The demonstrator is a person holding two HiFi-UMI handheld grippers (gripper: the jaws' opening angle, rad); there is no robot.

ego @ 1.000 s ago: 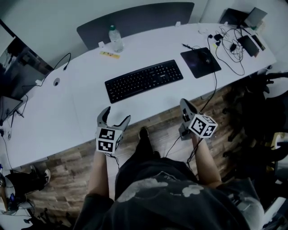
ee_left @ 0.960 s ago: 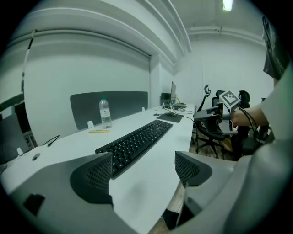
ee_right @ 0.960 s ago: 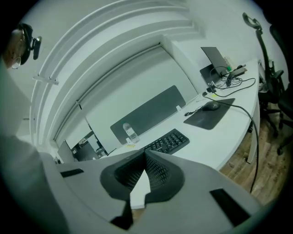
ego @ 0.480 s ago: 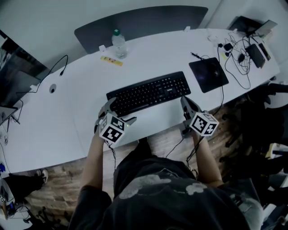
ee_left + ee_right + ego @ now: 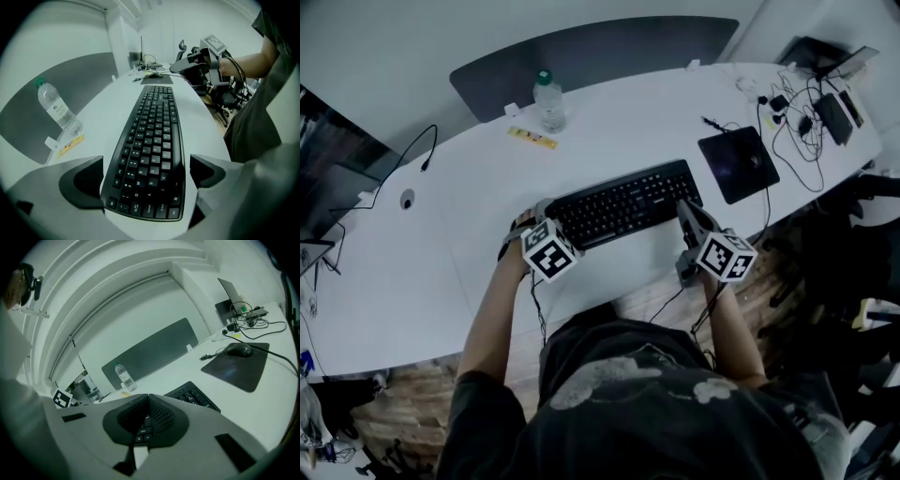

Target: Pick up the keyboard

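Note:
A black keyboard (image 5: 623, 202) lies flat on the white desk (image 5: 469, 234), near its front edge. My left gripper (image 5: 536, 217) points steeply down over the keyboard's left end. In the left gripper view the keyboard (image 5: 152, 136) runs away between the two jaws of this gripper (image 5: 146, 176). Those jaws have just been opening and stand wide, one on each long side, with no pad pressing on it. My right gripper (image 5: 686, 211) is shut and empty at the keyboard's right end. Past its closed tips (image 5: 147, 397) the corner of the keyboard (image 5: 194, 397) shows.
A water bottle (image 5: 547, 98) and a yellow strip (image 5: 532, 138) stand behind the keyboard, in front of a grey divider panel (image 5: 591, 52). A dark mouse pad (image 5: 736, 164) with a mouse lies to the right. Cables and devices (image 5: 806, 103) crowd the back right corner.
Both grippers have moved forward from the desk's edge to the keyboard's two ends. The left one has tipped downward and spread its jaws around the left end.

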